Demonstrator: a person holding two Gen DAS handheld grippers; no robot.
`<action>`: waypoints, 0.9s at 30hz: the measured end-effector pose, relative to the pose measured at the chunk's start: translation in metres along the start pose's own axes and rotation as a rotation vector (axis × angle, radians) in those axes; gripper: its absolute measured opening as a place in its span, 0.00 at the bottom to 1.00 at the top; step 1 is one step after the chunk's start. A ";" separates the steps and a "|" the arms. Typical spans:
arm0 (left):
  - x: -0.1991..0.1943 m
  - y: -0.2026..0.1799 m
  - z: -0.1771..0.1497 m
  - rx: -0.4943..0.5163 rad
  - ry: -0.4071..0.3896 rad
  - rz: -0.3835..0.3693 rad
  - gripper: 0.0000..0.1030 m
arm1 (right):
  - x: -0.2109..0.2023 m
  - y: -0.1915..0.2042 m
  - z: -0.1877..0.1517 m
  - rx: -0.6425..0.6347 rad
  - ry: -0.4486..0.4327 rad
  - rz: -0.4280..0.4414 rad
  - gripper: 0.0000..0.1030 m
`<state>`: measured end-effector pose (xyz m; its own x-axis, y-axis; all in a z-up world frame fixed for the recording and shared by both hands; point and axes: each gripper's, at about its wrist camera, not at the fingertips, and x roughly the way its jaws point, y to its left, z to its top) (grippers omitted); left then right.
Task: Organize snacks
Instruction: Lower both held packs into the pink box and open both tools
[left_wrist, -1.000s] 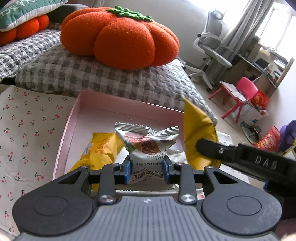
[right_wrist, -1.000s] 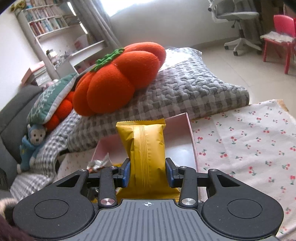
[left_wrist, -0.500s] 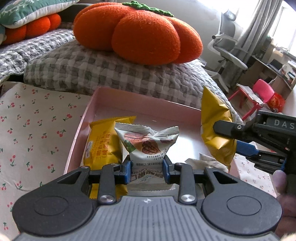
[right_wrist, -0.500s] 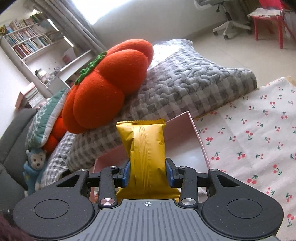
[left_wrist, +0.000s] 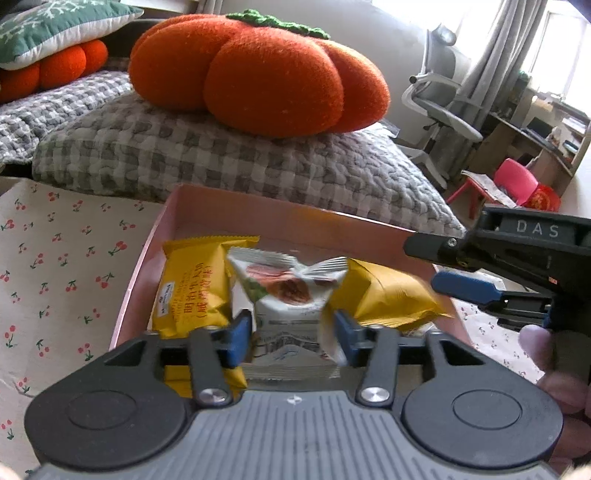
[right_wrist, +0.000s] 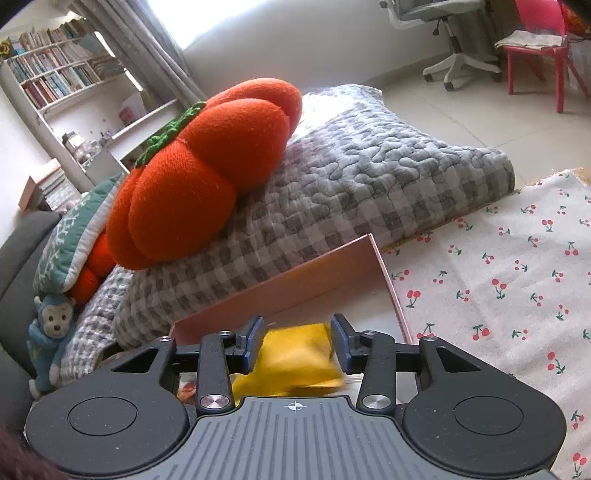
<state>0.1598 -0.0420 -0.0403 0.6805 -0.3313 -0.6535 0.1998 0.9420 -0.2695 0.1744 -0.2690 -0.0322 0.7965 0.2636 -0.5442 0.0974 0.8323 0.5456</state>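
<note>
Releasing two snack packets into the pink box (left_wrist: 207, 206), both claws held low over it so the packets drop inside.
Left to right: a yellow packet (left_wrist: 192, 288) lies flat by the left wall; left gripper (left_wrist: 291, 328) jaws have just been opening, pads clear of the white packet (left_wrist: 291, 291) between them; right gripper (right_wrist: 297, 341) likewise just parted, its yellow packet (right_wrist: 299, 358) slipping loose, blurred, onto the box floor.
</note>
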 end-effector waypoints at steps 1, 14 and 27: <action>-0.001 -0.002 0.000 0.007 -0.002 -0.002 0.57 | -0.001 0.000 0.001 0.004 0.004 0.003 0.48; -0.020 -0.020 0.003 0.086 -0.014 0.020 0.87 | -0.029 0.012 0.004 -0.097 -0.005 -0.016 0.68; -0.054 -0.023 -0.005 0.124 -0.008 0.038 0.99 | -0.081 0.014 0.000 -0.181 -0.051 -0.059 0.84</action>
<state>0.1143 -0.0464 -0.0022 0.6945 -0.2954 -0.6561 0.2590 0.9533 -0.1551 0.1116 -0.2785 0.0197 0.8221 0.1911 -0.5364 0.0389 0.9210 0.3877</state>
